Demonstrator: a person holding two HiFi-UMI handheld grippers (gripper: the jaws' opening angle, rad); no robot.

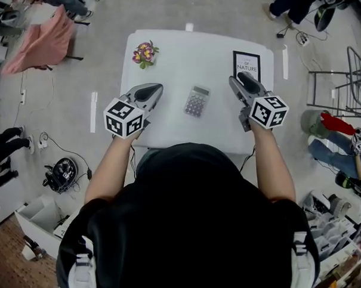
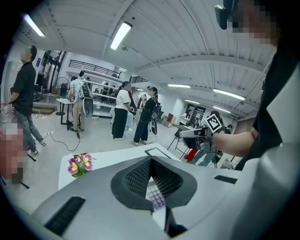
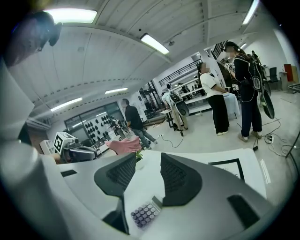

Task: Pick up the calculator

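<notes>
Two grippers held off the near edge, calculator untouched between them.
The left gripper [image 1: 156, 89] has its ribbed dark pads pressed together; the right gripper [image 1: 243, 78] has its pads spread on nothing (likelier the one to reach). They flank the calculator [image 1: 197, 101], a flat grey slab with rounded purple keys, mid-tabletop [image 1: 177, 63]. Beyond it, a small pansy posy [image 1: 144, 53] marks the far left corner and a black-framed print [image 1: 247, 64] the far right.
</notes>
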